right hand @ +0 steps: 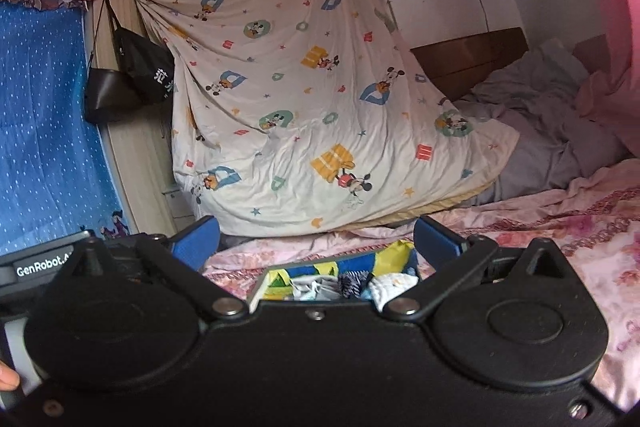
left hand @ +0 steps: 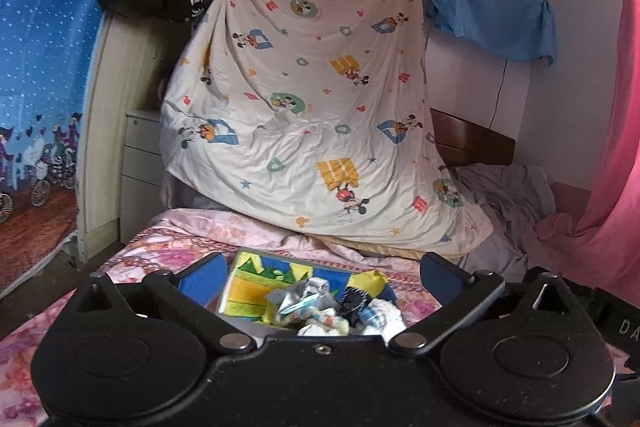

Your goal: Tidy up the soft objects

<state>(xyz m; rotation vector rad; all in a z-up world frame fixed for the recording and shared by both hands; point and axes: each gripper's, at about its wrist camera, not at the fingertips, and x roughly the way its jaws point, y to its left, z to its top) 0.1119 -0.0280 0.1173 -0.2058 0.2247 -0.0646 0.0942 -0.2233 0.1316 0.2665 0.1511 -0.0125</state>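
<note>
Both grippers, left gripper [left hand: 320, 269] and right gripper [right hand: 316, 237], spread wide, holding nothing. Socks [left hand: 320, 311] piled in box [left hand: 256, 283] on bed [left hand: 176, 251]. Likely pre-grasp; next: descend, pinch one sock.

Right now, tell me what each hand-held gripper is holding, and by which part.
Nothing. The left hand-held gripper and right hand-held gripper both stand open above the fabric box.

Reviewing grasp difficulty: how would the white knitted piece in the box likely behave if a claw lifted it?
The white knitted piece looks soft, so it would probably sag and fold. Likely light. It lies against other small cloth items in the box, so a neighbour might get dragged along.
</note>
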